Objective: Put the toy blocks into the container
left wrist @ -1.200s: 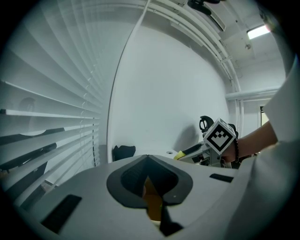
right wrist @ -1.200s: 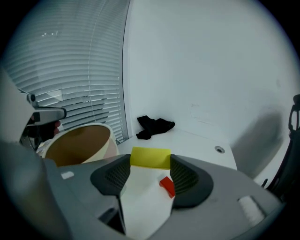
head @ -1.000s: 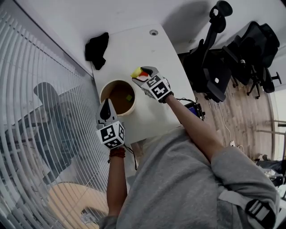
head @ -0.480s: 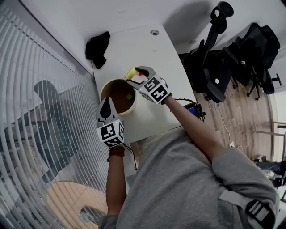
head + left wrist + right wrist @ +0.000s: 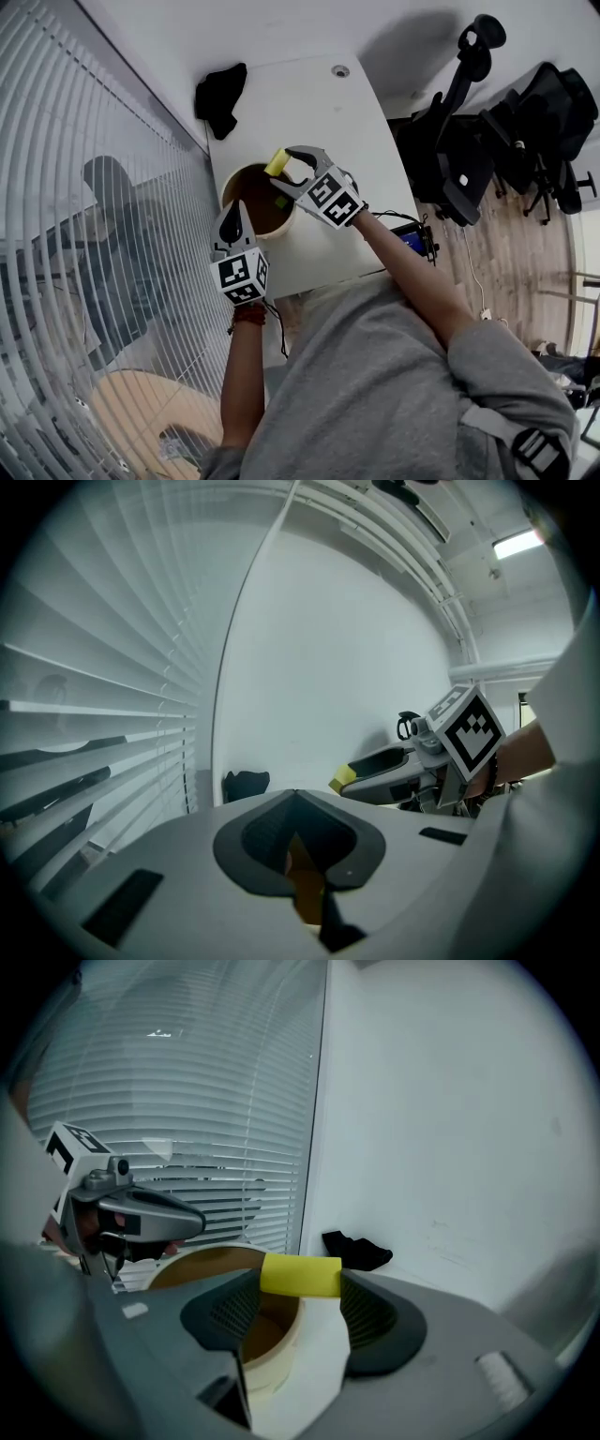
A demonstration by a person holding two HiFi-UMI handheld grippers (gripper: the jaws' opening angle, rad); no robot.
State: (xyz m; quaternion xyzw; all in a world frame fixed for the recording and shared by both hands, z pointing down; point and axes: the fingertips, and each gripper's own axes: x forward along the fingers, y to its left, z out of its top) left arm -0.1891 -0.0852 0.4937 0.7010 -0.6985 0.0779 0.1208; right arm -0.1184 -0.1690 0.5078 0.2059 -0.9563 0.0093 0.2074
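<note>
The white table (image 5: 309, 103) runs long and mostly bare. Its left edge sits close by the slatted blinds (image 5: 84, 187), and its right edge is open toward the office chairs (image 5: 450, 159). On its near half stands the round container (image 5: 281, 228), and that is where the change is. A second ago the right gripper (image 5: 286, 167) was off beside it over bare tabletop. Now it has swung in and up, so its jaws hang above the far rim, clamped on the yellow block (image 5: 277, 161) — nearly over the mouth, so I judge the drop is close. The left gripper (image 5: 236, 217) has stayed at the near rim, jaws together; whether they pinch the wall I cannot tell. A small green block (image 5: 280, 201) already lies inside. The mouth is clear above — the black cloth (image 5: 221, 96) lies well apart at the far end.
</note>
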